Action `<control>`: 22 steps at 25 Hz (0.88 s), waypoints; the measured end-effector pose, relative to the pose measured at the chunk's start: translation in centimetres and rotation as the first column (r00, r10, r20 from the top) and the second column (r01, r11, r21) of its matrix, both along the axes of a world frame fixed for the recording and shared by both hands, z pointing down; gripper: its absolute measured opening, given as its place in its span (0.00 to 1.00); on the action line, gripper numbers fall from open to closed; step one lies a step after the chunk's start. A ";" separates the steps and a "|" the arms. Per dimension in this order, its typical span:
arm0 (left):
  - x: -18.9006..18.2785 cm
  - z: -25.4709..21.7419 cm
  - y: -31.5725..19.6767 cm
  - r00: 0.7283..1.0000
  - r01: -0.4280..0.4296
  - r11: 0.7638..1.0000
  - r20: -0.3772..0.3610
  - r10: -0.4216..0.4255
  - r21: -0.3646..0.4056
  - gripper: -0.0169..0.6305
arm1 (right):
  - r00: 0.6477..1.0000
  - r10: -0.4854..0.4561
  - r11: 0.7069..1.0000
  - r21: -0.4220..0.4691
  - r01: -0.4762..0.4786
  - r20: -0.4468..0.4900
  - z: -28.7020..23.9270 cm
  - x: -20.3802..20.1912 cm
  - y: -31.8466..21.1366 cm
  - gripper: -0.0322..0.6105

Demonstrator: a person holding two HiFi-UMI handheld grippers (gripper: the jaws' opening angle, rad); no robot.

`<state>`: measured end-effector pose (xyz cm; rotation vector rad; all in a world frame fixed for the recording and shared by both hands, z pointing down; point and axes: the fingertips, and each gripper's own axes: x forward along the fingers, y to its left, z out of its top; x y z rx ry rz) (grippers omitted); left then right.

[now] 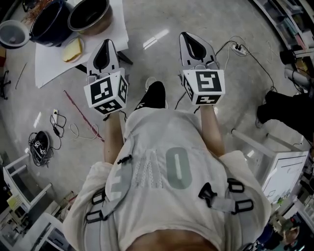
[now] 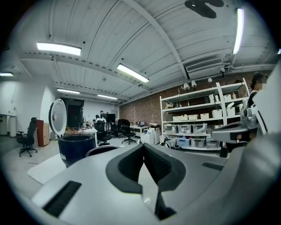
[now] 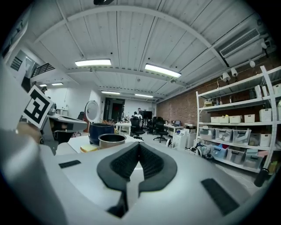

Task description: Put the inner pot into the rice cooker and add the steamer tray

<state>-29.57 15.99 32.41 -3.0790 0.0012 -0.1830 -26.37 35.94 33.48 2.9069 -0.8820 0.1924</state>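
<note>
- Approach step: left tongs (image 1: pixel 106 43) and right tongs (image 1: pixel 185 37) closed, empty, nothing touched yet.
- Next: open tongs, grip pot (image 1: pixel 89 14) on counter (image 1: pixel 49 61), lower into cooker (image 1: pixel 49 22) beside it.

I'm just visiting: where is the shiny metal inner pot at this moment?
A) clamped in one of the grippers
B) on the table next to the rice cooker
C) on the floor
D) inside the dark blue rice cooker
B: the inner pot stands on the white-covered table beside the open rice cooker, not in it.
</note>
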 end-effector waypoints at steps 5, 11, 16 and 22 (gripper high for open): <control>1.7 0.4 -1.5 0.999 0.039 0.999 -0.021 -0.039 0.033 0.06 | 0.999 -0.024 1.000 0.004 0.024 -0.037 -0.7 1.5 -0.9 0.06; 5.3 -0.8 -5.1 0.992 0.111 0.994 -0.056 -0.110 0.018 0.06 | 0.997 -0.045 0.999 -0.020 0.044 -0.059 -1.0 4.9 -2.4 0.06; 8.6 -0.2 -6.0 0.991 0.130 0.991 -0.045 -0.128 0.036 0.06 | 0.996 -0.066 0.997 -0.037 0.064 -0.063 -0.6 8.6 -3.5 0.06; 13.4 0.6 -7.3 0.986 0.167 0.986 -0.031 -0.167 0.020 0.06 | 0.992 -0.102 0.994 -0.036 0.099 -0.073 -0.7 14.0 -4.8 0.06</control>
